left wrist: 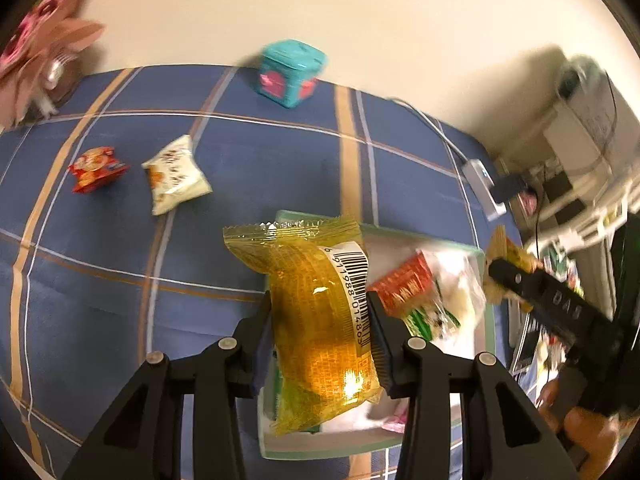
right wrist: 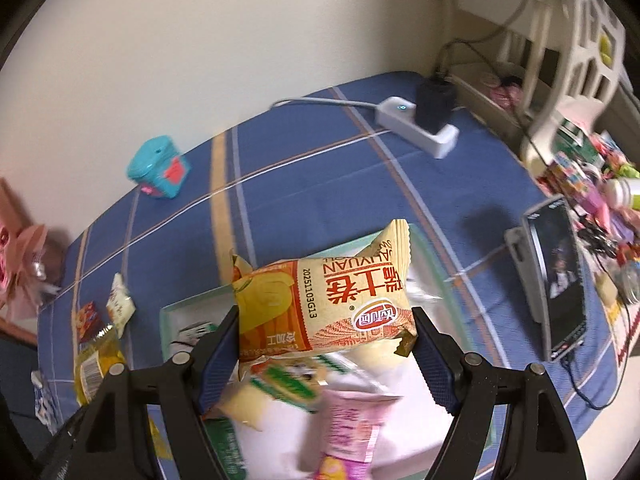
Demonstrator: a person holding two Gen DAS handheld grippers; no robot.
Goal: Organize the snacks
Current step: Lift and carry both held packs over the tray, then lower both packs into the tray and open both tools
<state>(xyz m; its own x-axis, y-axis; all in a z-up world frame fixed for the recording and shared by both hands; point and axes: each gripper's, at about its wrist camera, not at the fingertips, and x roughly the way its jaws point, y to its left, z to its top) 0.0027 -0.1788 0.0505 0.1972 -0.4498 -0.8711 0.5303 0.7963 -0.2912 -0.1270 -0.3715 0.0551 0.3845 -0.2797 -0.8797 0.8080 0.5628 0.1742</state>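
A translucent yellow plastic snack packet [left wrist: 320, 320] is clamped in the left claw [left wrist: 320, 334] above the pale green open box [left wrist: 486, 320]. A beige-and-orange snack bag [right wrist: 324, 308] is clamped in the wider-set right claw [right wrist: 324, 344] above that box.

Your open lane is the bare blue plaid cloth [left wrist: 100, 280] left of the tray [left wrist: 486, 320]. The tray itself is crowded with packets. Far left, a red packet [left wrist: 96, 168] and white packet [left wrist: 176, 176] sit close together. A teal box [left wrist: 290, 72] stands by the wall. The right side is blocked: power strip [right wrist: 420, 126], propped phone [right wrist: 556, 280] (cables trailing).
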